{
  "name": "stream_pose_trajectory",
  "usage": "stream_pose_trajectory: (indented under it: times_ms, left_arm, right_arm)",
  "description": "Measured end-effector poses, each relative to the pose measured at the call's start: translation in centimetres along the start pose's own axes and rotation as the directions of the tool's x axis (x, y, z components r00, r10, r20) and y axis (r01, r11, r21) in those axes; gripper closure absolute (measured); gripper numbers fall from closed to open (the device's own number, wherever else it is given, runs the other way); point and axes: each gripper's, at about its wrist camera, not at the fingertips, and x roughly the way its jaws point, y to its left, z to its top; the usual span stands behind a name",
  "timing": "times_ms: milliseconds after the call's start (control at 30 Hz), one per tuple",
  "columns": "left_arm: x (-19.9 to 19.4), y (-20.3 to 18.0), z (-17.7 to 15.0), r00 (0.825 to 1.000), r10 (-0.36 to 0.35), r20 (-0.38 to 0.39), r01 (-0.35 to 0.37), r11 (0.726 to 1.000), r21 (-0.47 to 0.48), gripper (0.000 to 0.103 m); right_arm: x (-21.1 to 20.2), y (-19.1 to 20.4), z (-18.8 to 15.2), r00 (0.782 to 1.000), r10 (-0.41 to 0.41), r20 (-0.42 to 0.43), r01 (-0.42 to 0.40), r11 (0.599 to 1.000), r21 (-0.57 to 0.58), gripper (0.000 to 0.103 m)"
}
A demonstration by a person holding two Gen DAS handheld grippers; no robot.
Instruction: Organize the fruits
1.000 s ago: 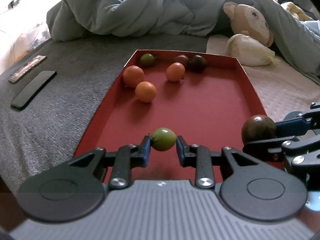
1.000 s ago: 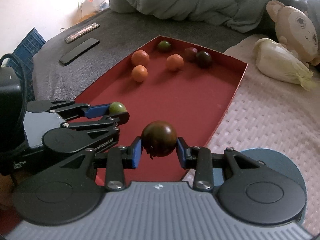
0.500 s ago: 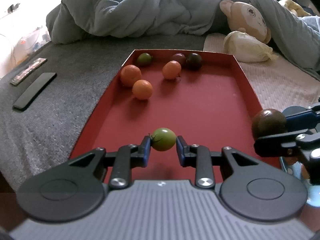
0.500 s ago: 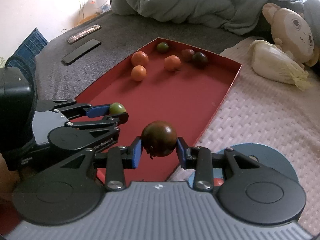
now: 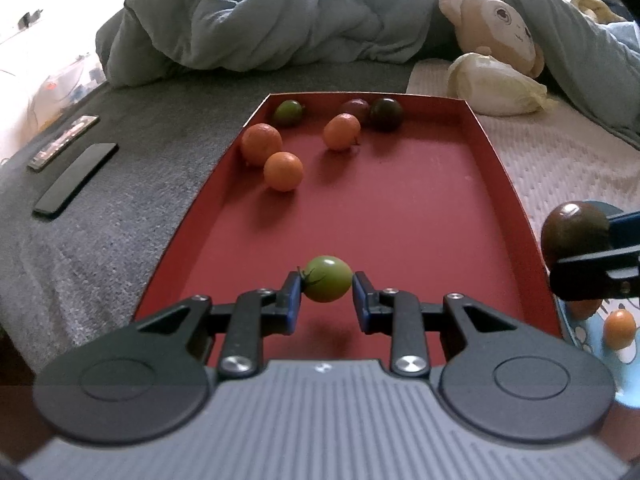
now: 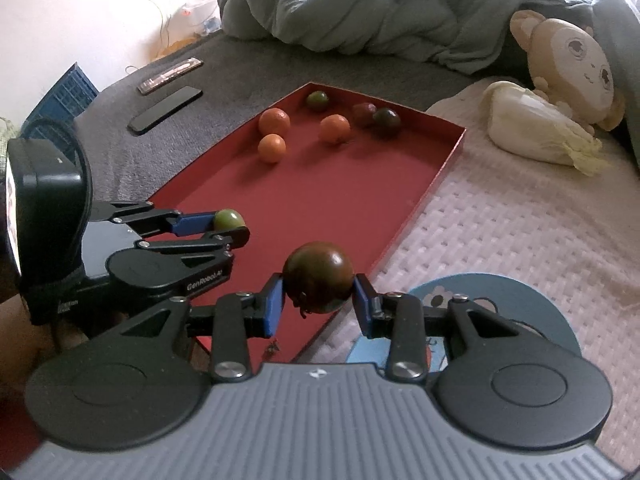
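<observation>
While I hold both tools steady:
Left tool [image 5: 326, 294]: clamps my small green tomato [image 5: 328, 279] above the shallow red cardboard tray [image 5: 404, 216].
Right tool [image 6: 319, 302]: pinches my dark brown-red tomato [image 6: 319, 282] beside the tray edge, over the round blue plate [image 6: 520, 300].

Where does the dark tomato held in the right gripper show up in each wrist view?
Left wrist view: the dark tomato sits at the far right edge, clamped side-on, just past the red tray.
Right wrist view: dark tomato at lower centre, between the right gripper fingers.
Shared landmark: the plush monkey, upper right in both.
</observation>
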Motion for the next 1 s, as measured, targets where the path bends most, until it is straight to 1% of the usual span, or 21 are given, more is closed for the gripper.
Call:
stream_pose_trajectory:
  times_ms: [167, 533, 1000]
  left_arm:
    - [-0.1, -0.4, -0.2, 1.0, 0.005, 0.005, -0.005, 1.0, 0.023, 0.072]
    - [-0.3, -0.4, -0.2, 1.0, 0.003, -0.003, -0.003, 1.0, 0.026, 0.072]
    - [-0.8, -1.3, -0.1, 1.0, -0.006, 0.001, 0.006, 0.999, 0.053, 0.072]
  right_arm:
    - [-0.5, -0.2, -0.5, 1.0, 0.004, 0.0, -0.004, 1.0, -0.005, 0.061]
    - [-1.1, -0.3, -0.6, 1.0, 0.02, 0.013, -0.02, 1.0, -0.01, 0.061]
    - [-2.0, -0.5, -0.6, 0.999, 0.027, 0.029, -0.026, 1.0, -0.008, 0.061]
